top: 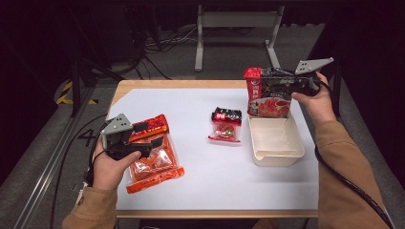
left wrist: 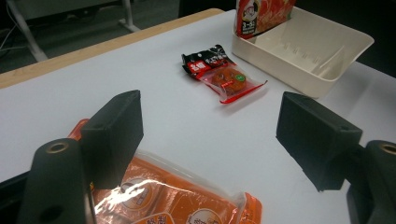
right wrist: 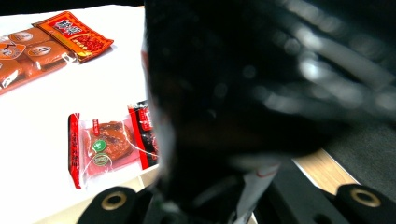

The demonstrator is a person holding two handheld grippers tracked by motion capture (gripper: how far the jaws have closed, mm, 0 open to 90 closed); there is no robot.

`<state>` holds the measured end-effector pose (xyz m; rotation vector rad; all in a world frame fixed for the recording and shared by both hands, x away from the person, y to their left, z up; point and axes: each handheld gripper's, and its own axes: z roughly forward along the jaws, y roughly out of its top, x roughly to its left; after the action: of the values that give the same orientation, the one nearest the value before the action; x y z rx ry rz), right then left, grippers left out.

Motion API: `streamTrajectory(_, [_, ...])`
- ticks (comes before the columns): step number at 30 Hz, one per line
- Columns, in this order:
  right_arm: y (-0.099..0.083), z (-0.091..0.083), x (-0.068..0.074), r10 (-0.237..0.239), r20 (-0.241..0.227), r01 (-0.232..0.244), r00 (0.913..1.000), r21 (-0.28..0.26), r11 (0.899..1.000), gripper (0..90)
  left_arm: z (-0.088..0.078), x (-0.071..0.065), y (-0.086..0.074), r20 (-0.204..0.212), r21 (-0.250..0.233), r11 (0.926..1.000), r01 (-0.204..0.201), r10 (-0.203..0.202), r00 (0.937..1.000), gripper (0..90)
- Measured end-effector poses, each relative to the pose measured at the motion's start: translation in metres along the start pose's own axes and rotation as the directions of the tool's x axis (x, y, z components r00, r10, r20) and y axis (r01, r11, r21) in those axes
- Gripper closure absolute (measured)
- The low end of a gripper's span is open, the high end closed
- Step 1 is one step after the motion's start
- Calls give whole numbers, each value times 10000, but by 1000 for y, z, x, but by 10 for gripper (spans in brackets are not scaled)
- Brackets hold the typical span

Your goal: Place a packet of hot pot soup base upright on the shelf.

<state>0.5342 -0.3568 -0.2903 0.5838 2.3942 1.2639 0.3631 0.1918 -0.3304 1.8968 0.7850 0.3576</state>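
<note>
Desk (top: 205, 181): white sheet on top, wood showing at the far edge.

Cream tray (top: 277, 141) sits near the desk's right edge, open side up, long axis running near-to-far.

Tall red snack bag (top: 268, 94) stands upright over the tray's far end, long axis vertical, its bottom edge at or just inside the far wall; can't tell if it touches the tray floor. Right claw (top: 279, 85) is clamped on the bag's dark upper part, coming in level from the right. So what's left looks like straight down and slightly toward the near edge, into the tray.

Orange multi-pack (top: 154, 152) lies flat near the left edge, long axis roughly near-to-far. Left claw (top: 143, 138) hovers over its far half, jaws wide apart, nothing gripped. That hand is closest to it.

Small red-and-black snack packet (top: 226, 124) lies mid-desk, just left of the tray, apart from both claws; right hand is somewhat nearer.
</note>
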Motion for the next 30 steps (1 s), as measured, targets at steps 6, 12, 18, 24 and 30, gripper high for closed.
streamTrajectory(6, [-7,-1,-1,217,22,-216,9998,-217,9995,831,1,0,0,25,11,10000,1,-1,10000,243])
streamTrajectory(12, [-8,5,1,59,-35,-58,10000,121,9999,829,0,0,0,13,23,10000,-67,67,10000,243])
streamTrajectory(18, [-11,12,3,110,-44,-110,9999,65,9999,821,-1,1,-1,3,5,10000,30,-30,10000,242])
streamTrajectory(24, [-23,14,2,468,-40,-468,9989,127,9988,806,-1,1,-2,0,-17,9999,128,-128,9999,242])
streamTrajectory(30, [-35,12,1,887,-59,-887,9960,-62,9960,786,0,2,-2,-38,52,10000,29,-29,10000,242])
